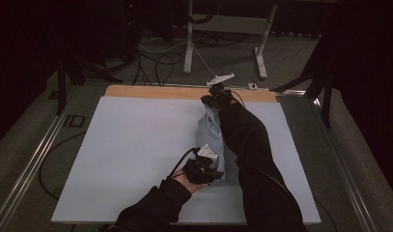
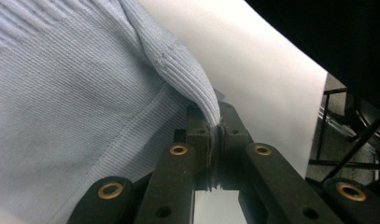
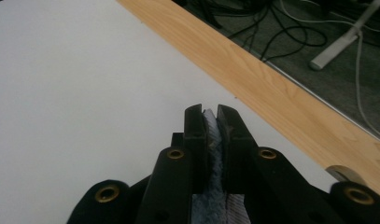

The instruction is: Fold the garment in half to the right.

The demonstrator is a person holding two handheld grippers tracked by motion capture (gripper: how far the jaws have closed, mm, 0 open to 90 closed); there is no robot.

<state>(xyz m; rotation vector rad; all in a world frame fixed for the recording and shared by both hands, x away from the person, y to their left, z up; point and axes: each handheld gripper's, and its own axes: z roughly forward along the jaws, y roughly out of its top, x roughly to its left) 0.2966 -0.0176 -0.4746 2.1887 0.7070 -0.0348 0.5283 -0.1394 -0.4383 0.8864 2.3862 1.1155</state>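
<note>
Pale blue ribbed knit: one garment (image 1: 211,137), lying bunched in a narrow strip on the white sheet (image 1: 136,145) that covered the worktop (image 1: 155,92), right of centre, running from near the far edge back toward the near edge.

Left gripper (image 1: 203,169): positioned at the near end of the garment. In the left gripper view its jaws stood pressed together on a ribbed hem fold (image 2: 197,88) of the garment (image 2: 61,93), the cloth pinched thin between the pads with no visible gap. The rest of the knit spread away to one side above the jaws.

Right gripper (image 1: 216,99): positioned at the far end of the garment, close to the bare wooden strip along the worktop's far edge. In the right gripper view its jaws were closed on a thicker wad of blue fabric (image 3: 213,140), held slightly apart only by the cloth itself; the fabric filled the slot between the pads.

Garment stretched between both grips; a dark sleeve (image 1: 247,145) lay alongside its right flank.
</note>
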